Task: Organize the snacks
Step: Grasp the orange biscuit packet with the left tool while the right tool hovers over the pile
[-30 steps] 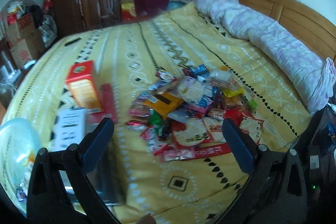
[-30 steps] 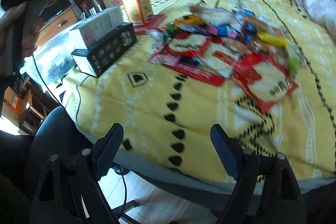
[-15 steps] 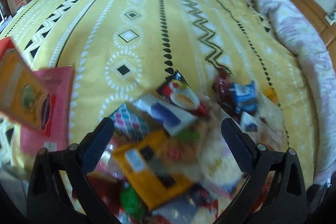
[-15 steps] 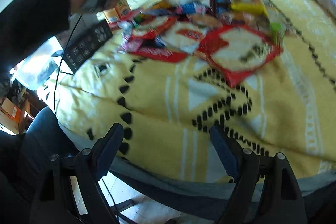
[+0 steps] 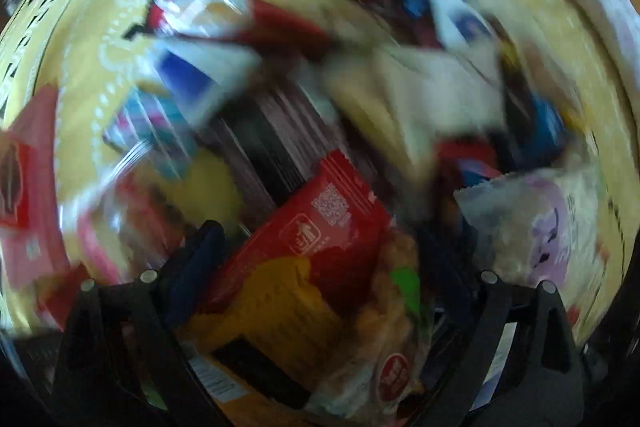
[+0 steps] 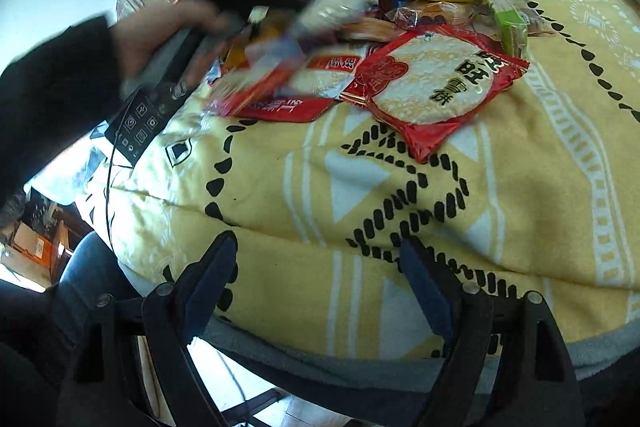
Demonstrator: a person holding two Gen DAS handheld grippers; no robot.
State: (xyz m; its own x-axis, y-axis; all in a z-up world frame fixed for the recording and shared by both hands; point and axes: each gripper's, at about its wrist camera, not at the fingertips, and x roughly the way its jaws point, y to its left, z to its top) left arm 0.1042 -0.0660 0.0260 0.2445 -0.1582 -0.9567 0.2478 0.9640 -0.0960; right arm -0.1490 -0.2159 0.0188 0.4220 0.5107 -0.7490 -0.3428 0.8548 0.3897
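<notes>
Surface: bed, yellow patterned blanket (image 6: pixel 400 187).
Resting on it: snack packet pile (image 6: pixel 400 39); black box (image 6: pixel 140 123).

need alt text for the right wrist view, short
A large red rice-cracker packet lies at the near edge of a heap of snack packets on a yellow patterned bedspread. The open right tongs hover over the bed's edge, empty; at left a dark-sleeved hand lowers the left tongs into the heap.
</notes>
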